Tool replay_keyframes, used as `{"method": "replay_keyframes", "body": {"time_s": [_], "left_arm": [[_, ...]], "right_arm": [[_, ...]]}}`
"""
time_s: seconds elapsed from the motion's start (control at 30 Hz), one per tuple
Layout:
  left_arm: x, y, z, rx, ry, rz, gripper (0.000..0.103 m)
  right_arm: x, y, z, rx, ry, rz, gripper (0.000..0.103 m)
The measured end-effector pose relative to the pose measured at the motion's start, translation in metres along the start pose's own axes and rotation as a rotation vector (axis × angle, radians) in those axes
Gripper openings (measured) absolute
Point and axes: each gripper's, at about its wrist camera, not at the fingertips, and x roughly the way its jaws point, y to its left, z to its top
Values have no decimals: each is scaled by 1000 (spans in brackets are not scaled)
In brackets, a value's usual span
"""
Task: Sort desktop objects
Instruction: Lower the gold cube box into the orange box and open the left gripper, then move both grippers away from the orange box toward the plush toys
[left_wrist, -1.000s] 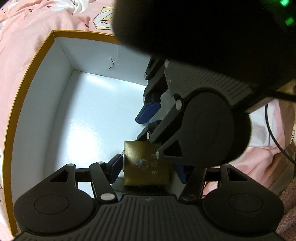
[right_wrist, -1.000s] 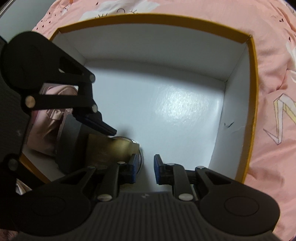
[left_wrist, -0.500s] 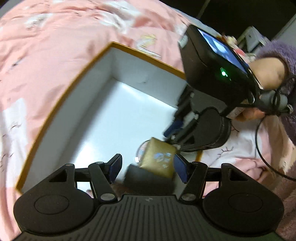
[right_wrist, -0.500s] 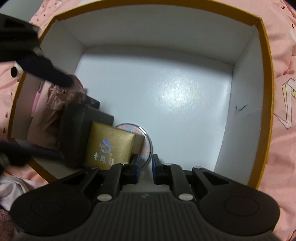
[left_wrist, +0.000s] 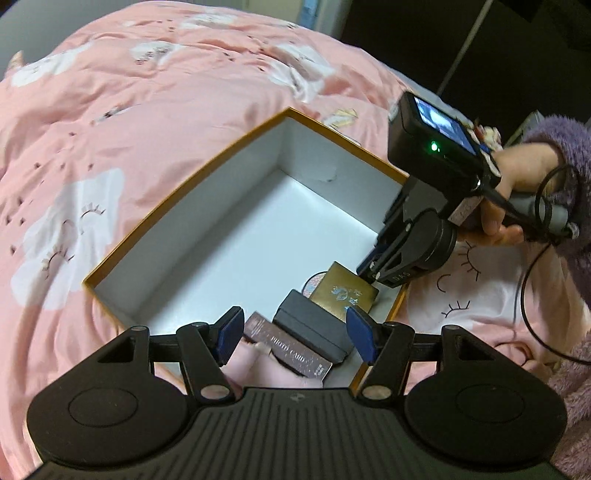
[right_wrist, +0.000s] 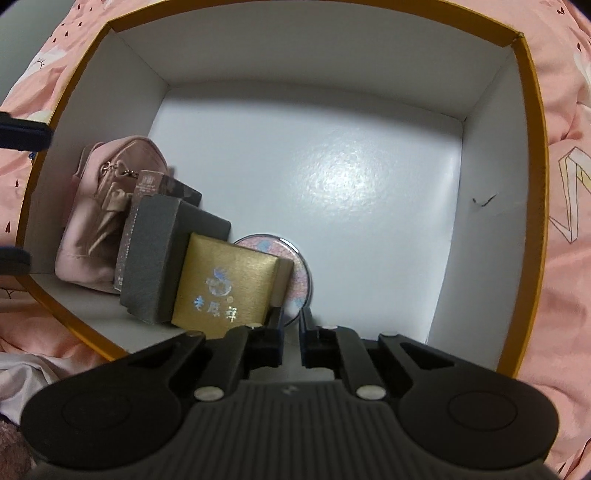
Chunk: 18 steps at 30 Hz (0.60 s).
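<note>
A white box with an orange rim (left_wrist: 192, 206) (right_wrist: 532, 122) lies on the pink bedding. In one corner stand a gold gift box (right_wrist: 225, 280) (left_wrist: 343, 295), a dark grey box (right_wrist: 151, 258) (left_wrist: 310, 325), a brown photo-card box (left_wrist: 291, 354) (right_wrist: 155, 184), a pink pouch (right_wrist: 99, 214) and a round pink compact (right_wrist: 299, 266). My left gripper (left_wrist: 295, 334) is open and empty, above the box's near corner. My right gripper (right_wrist: 291, 332) (left_wrist: 373, 267) has its jaws nearly closed with nothing between them, beside the gold box and over the compact.
Most of the box floor (right_wrist: 332, 166) is bare white. Pink patterned bedding (left_wrist: 110, 129) surrounds the box. A hand in a purple fleece sleeve (left_wrist: 554, 155) holds the right gripper, with a cable (left_wrist: 528, 288) trailing over the bedding.
My left gripper has let go of the gold box and pulled up and back out of the box. The gold box now rests in the row. My right gripper stays by it.
</note>
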Motion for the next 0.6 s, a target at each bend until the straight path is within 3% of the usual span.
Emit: {"method": "replay_keyframes", "body": {"time_s": [0.2, 0.37, 0.5, 0.6], "left_arm": [[-23, 8, -22, -90, -63, 44, 72], [-42, 12, -42, -148, -108, 77, 72], [-65, 19, -60, -214, -164, 148, 72], [-86, 30, -78, -288, -217, 210, 65]], "right_arm": [[0, 2, -6, 24, 6, -27, 10], [-16, 11, -13, 7, -27, -105, 10], [-40, 22, -22, -13, -82, -168, 10], [-63, 35, -30, -33, -164, -207, 11]]}}
